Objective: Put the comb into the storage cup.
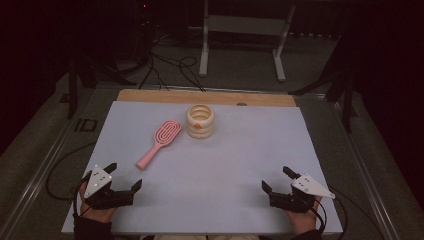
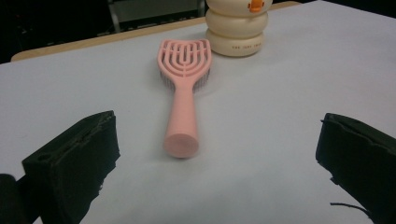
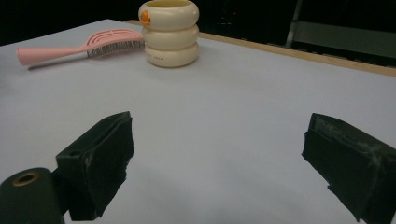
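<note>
Black jaws of the left gripper (image 1: 124, 176) stand wide apart and empty, aimed at the pink brush (image 1: 159, 143), whose handle end points toward it, easy to take. Beside its head stands the cream cup (image 1: 200, 121). Well apart, the right gripper (image 1: 278, 178) rests open on the table (image 1: 225, 165).

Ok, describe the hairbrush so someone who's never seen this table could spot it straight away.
On the pale table cover, look toward the far edge, left of middle. The hairbrush lies flat beside a cream ringed cup. It is the one pink thing, with a slotted head and a long handle.
</note>
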`<action>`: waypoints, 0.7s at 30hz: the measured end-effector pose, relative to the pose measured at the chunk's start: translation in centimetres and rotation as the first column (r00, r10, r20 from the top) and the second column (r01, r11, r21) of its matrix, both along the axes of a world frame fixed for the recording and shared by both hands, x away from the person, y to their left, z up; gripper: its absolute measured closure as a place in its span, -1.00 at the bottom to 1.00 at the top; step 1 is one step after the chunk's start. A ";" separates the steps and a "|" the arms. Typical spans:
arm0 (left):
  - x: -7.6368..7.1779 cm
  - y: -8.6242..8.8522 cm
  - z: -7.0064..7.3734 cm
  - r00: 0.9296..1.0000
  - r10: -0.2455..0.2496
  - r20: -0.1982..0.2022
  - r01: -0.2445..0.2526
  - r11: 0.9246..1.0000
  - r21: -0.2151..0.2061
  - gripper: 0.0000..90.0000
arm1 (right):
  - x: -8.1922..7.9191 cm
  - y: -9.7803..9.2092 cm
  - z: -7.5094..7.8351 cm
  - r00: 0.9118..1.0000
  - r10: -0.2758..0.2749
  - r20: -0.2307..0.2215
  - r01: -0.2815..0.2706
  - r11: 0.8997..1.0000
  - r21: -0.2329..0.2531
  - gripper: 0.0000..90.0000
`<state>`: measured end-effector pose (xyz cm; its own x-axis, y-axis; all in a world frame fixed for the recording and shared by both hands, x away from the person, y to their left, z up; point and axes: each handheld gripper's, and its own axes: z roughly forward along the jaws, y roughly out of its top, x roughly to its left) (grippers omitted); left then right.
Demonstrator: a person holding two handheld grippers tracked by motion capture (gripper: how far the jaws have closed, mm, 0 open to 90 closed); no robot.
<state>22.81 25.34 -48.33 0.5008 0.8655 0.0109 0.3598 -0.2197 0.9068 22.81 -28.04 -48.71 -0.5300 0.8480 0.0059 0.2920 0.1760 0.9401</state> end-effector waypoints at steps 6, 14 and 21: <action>-0.2 0.2 0.3 1.000 0.019 0.011 -0.019 1.000 0.002 -1.00 | 0.1 -0.2 -0.1 1.000 0.001 -0.001 -0.001 1.000 0.007 -0.82; -0.4 0.5 1.0 0.999 0.039 0.029 -0.039 0.999 -0.021 -1.00 | 0.0 -0.4 0.0 1.000 -0.010 0.002 0.010 1.000 0.018 -0.82; -0.1 0.5 1.6 0.998 0.044 0.033 -0.043 0.999 -0.033 -1.00 | -0.1 -0.3 -0.1 1.000 -0.015 0.002 0.015 1.000 0.020 -0.81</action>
